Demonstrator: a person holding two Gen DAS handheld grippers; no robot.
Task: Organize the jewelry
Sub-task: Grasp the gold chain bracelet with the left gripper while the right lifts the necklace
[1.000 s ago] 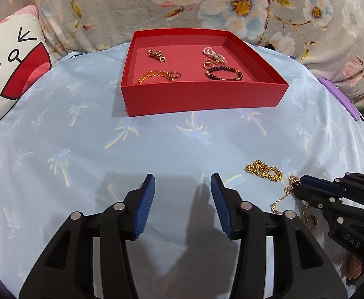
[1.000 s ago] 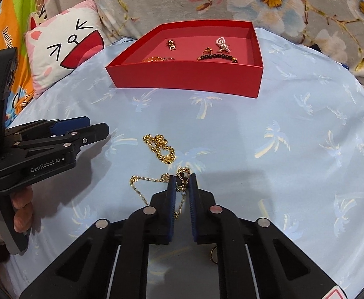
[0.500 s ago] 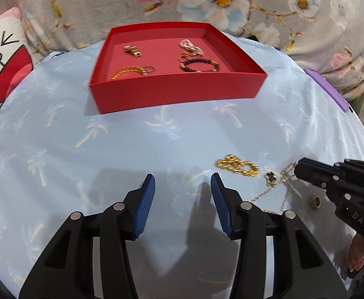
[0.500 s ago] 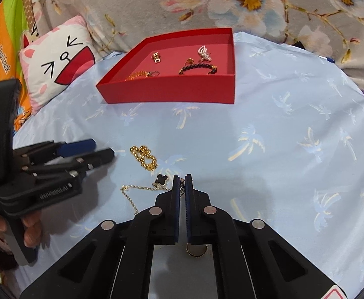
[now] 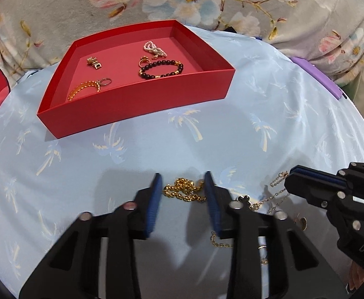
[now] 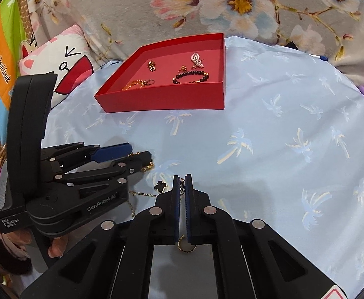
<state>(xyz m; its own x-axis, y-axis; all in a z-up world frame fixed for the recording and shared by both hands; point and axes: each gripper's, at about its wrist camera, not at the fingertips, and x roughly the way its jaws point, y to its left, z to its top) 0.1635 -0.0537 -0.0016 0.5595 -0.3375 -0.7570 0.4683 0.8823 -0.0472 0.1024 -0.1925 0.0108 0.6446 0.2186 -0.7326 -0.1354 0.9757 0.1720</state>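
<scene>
Left claw [image 5: 183, 184] closing around gold bracelet [image 5: 182, 191], right claw [image 6: 182, 180] pinching necklace [image 6: 162, 186], red tray [image 5: 137, 106] holding bracelets.

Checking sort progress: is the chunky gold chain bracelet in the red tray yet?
Out. The chunky gold chain bracelet lies on the blue cloth, in front of the red tray.

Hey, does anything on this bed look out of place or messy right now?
Two pieces lie outside the red cardboard tray: a chunky gold bead bracelet heaped between the left gripper fingers, and a thin gold chain necklace with a black clover charm, pinched by the right gripper.
</scene>
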